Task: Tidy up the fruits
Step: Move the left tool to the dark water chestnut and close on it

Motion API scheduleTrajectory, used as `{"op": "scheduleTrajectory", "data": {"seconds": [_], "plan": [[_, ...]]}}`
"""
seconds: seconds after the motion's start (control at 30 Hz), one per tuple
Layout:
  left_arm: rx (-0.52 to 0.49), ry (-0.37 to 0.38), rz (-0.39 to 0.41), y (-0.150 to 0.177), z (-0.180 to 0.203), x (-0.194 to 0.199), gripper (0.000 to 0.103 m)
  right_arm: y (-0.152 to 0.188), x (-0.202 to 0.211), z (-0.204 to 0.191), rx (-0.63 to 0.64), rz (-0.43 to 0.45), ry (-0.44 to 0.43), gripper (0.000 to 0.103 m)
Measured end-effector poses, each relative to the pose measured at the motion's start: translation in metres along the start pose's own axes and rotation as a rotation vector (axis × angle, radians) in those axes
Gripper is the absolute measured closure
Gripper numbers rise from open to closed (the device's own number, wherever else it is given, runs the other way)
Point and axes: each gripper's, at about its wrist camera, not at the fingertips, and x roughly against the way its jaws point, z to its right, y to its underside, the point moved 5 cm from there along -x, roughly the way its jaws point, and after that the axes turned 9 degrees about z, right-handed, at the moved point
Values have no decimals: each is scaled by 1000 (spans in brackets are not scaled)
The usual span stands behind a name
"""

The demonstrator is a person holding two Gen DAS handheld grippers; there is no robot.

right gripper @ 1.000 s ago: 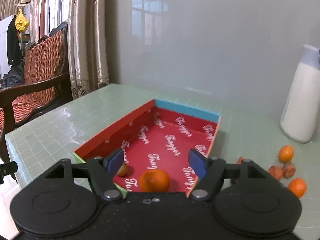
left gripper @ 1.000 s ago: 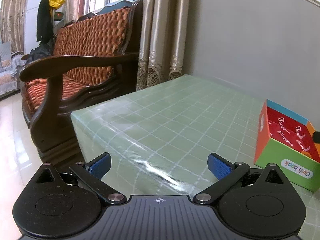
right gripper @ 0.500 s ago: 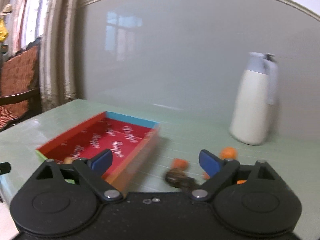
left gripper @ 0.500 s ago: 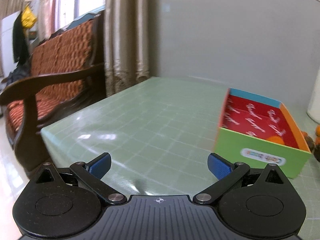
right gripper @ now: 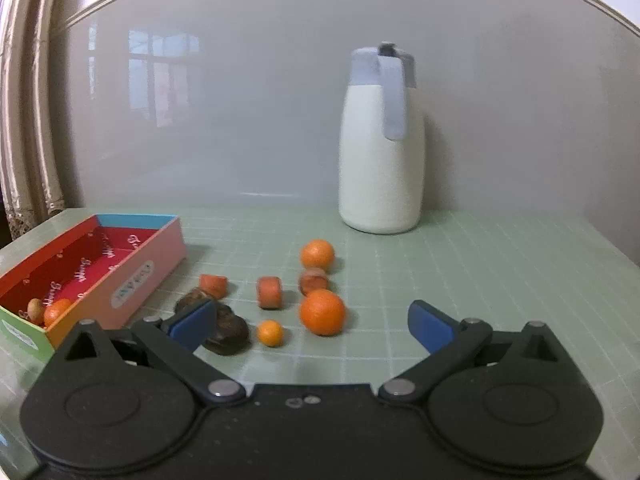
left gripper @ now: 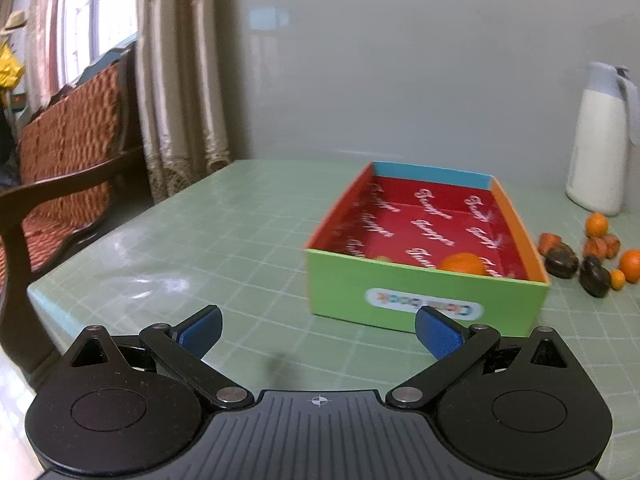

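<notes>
Fruit is split two ways: one orange [left gripper: 463, 263] plus a small tan piece [right gripper: 35, 309] sit at the near end of the box [left gripper: 424, 300], the rest lies loose on the green worktop [left gripper: 240, 240].

Box has a green front wall, a red printed lining and a blue far wall. In the left view it sits ahead of the left gripper [left gripper: 318, 334], mostly toward its right finger. The fingers are spread wide, nothing between them. The label on the box front is blurred and unreadable, and the tan piece barely shows over the wall there.

In the right view the box is left of the right gripper [right gripper: 312, 322]. Its fingers have just been opening and stand wide apart, empty. The left finger [right gripper: 190, 322] covers part of a dark brown fruit [right gripper: 228, 330]. Ahead between the fingers: small orange [right gripper: 269, 333], large orange [right gripper: 322, 312], two cut orange-red chunks [right gripper: 269, 292], a brownish piece [right gripper: 313, 280] and a far orange [right gripper: 317, 255]; edges are soft with blur.

White jug [right gripper: 381, 160] with a grey-blue lid stands upright beyond the loose fruit, against the wall. Wooden sofa [left gripper: 68, 168] and curtain [left gripper: 180, 92] lie far left of the left fingers, off the worktop.
</notes>
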Motion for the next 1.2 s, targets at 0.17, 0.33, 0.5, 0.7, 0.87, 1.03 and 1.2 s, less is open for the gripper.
{"op": "scheduleTrajectory", "data": {"seconds": [0.17, 0.33, 0.5, 0.7, 0.87, 1.03, 1.2], "plan": [[-48, 38, 5, 0, 25, 2, 1, 3, 3, 22, -38, -8, 29, 0], [-75, 85, 14, -4, 46, 7, 1, 5, 6, 40, -68, -13, 63, 0], [-122, 146, 48, -17, 72, 16, 1, 8, 13, 57, -73, -6, 88, 0], [-163, 231, 88, -36, 117, 24, 1, 9, 20, 81, -88, -1, 127, 0], [-195, 294, 105, -42, 156, 25, 1, 10, 27, 103, -119, 4, 157, 0], [-244, 330, 103, -40, 193, 19, 2, 11, 33, 119, -141, 12, 177, 0], [-248, 377, 64, -34, 217, 11, 37, 10, 37, 129, -159, 29, 183, 0]]}}
